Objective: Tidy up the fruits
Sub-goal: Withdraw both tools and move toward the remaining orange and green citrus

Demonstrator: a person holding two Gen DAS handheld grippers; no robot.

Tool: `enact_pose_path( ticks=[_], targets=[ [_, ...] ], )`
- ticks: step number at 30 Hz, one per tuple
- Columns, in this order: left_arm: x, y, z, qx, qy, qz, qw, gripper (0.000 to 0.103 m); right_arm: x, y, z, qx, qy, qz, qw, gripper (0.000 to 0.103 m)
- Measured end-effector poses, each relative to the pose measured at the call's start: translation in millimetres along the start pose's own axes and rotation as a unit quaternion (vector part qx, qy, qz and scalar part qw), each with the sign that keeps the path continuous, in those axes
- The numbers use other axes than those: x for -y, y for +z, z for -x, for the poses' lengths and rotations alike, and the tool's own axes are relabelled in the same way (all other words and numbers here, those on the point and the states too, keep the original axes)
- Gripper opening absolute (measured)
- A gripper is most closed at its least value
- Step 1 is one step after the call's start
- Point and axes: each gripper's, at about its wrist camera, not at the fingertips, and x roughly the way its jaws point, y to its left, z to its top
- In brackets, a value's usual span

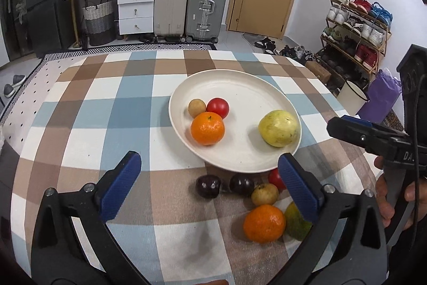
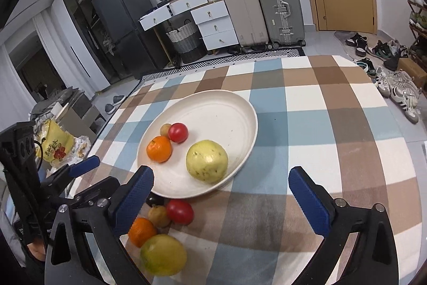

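Note:
A white plate [image 1: 248, 87] [image 2: 226, 103] on the checked tablecloth holds an orange [image 1: 207, 128] [image 2: 159, 148], a red tomato [image 1: 218, 107] [image 2: 178, 132], a small brown fruit [image 1: 197, 108] and a yellow-green guava [image 1: 278, 128] [image 2: 207, 161]. In front of the plate lie two dark plums [image 1: 208, 186], a tomato [image 2: 180, 211], a small yellow fruit [image 1: 264, 194], an orange [image 1: 264, 223] [image 2: 142, 231] and a green mango [image 2: 163, 254]. My left gripper [image 1: 209, 187] is open over the plums. My right gripper [image 2: 221, 195] is open and empty at the plate's near edge.
Suitcases [image 1: 186, 2], white drawers [image 1: 134, 7] and a basket [image 1: 98, 20] stand behind the table. A shoe rack [image 1: 357, 28] is at the right. A yellow bag [image 2: 54, 146] sits off the table's left side.

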Motion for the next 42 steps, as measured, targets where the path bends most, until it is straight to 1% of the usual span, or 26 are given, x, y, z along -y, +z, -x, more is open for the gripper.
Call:
enact_pose_path(
  ticks=[3, 7, 12, 20, 29, 35, 42],
  targets=[
    [1.5, -6.8, 6.5, -0.006, 0.002, -0.005, 1.0, 0.102, -1.9, -7.2, 7.4, -0.001, -0.005, 0.002, 1.0, 0.103],
    [4.7, -13.8, 15.4, -0.003, 0.002, -0.014, 0.9999, 0.102, -2.0, -16.9, 11.5, -0.001, -0.015, 0.004, 1.0, 0.103],
    [6.4, -21.5, 23.8, -0.006, -0.009, -0.017, 0.9998, 0.102, -5.2, -28.4, 18.0, -0.002, -0.02, 0.014, 1.0, 0.103],
    [10.2, -35.5, 32.1, -0.013, -0.005, -0.026, 0.9996, 0.102, -19.4, -46.9, 26.3, -0.014, -0.019, 0.038, 0.999, 0.103],
    [2.3, -53.8, 37.1, -0.029, 0.0, -0.022, 0.9994, 0.102, -24.1, -64.2, 29.6, -0.028, -0.005, 0.042, 0.999, 0.103],
    [2.0, -64.0, 35.2, -0.045, -0.008, -0.019, 0.9988, 0.102, -27.7, -71.9, 19.9, -0.051, 0.013, 0.046, 0.998, 0.103],
    [7.7, -68.5, 31.4, -0.055, -0.011, -0.028, 0.998, 0.102, -35.9, -81.5, 5.3, -0.078, 0.032, 0.055, 0.995, 0.103]
  ],
)
